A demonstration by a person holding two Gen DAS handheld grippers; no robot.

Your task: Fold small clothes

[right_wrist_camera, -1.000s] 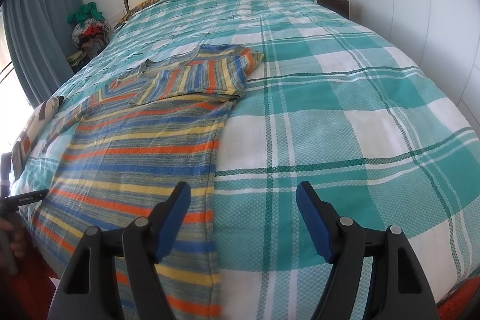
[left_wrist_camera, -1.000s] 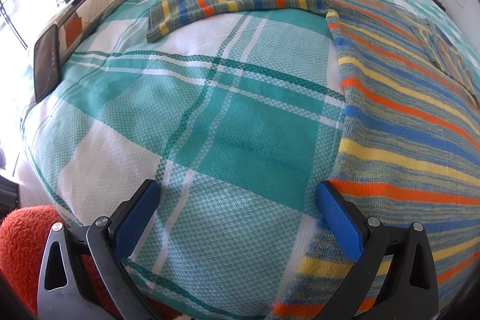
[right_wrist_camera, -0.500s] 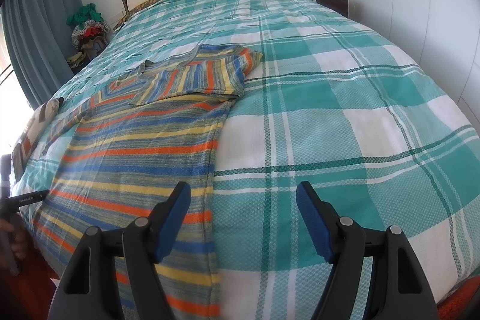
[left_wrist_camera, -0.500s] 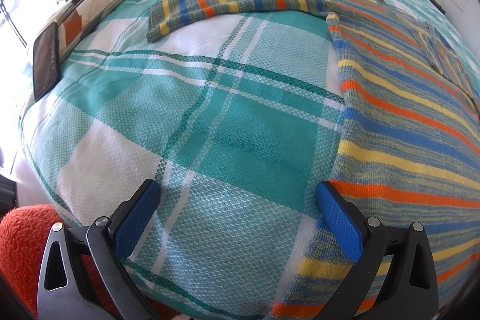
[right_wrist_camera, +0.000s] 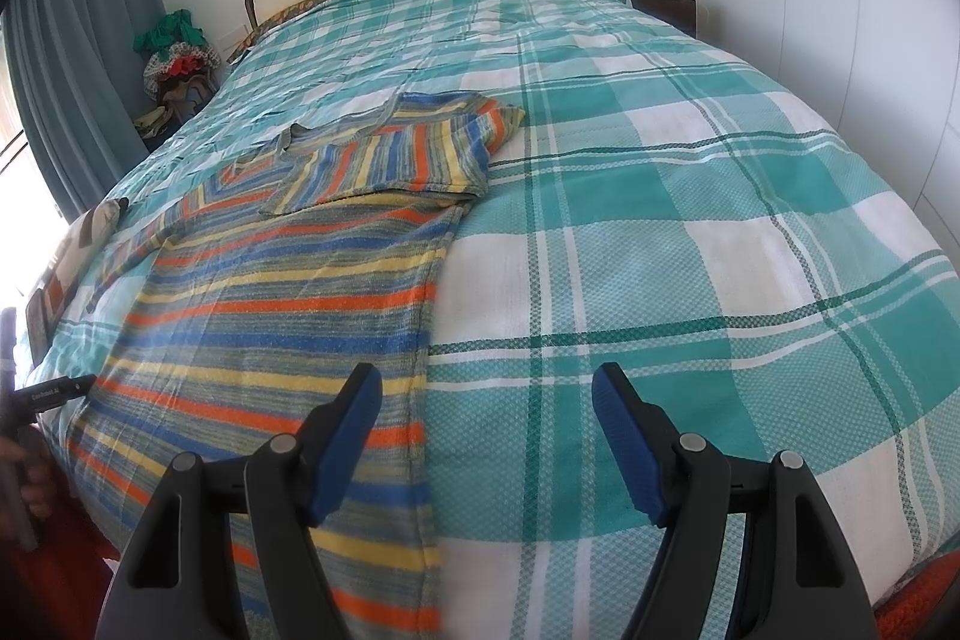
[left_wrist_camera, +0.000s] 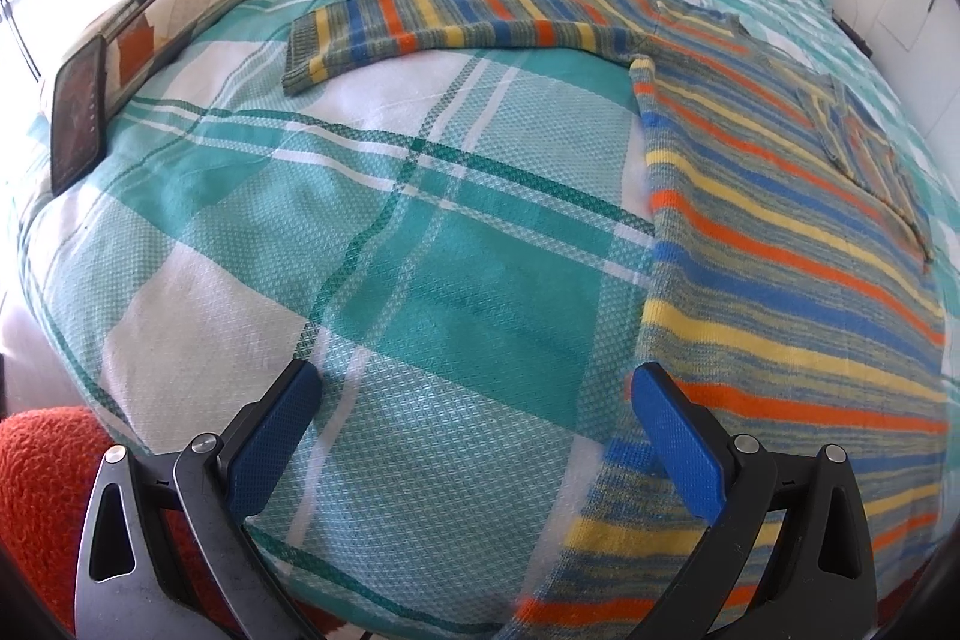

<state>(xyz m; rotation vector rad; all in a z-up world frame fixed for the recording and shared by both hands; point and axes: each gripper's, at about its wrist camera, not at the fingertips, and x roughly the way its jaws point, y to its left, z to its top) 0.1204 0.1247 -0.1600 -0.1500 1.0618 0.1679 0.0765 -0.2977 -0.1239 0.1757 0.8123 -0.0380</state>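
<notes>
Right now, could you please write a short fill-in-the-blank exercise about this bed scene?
1. The striped knitted sweater lies on a ____ with a teal checked cover.
2. Both the left gripper and the right gripper are ____.
3. One sleeve is folded ____ the sweater's body.

Missing words: bed; open; over

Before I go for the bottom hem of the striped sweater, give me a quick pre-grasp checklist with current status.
1. Left gripper open, empty: ok.
2. Right gripper open, empty: ok.
3. Striped knit sweater lies flat on the teal plaid bedspread: ok.
4. Right sleeve folded across the chest: ok.
5. Left sleeve folded in: not ok, it lies stretched out sideways.
6. Hem corners within reach at the bed's near edge: cannot tell, hem runs out of view.
</notes>
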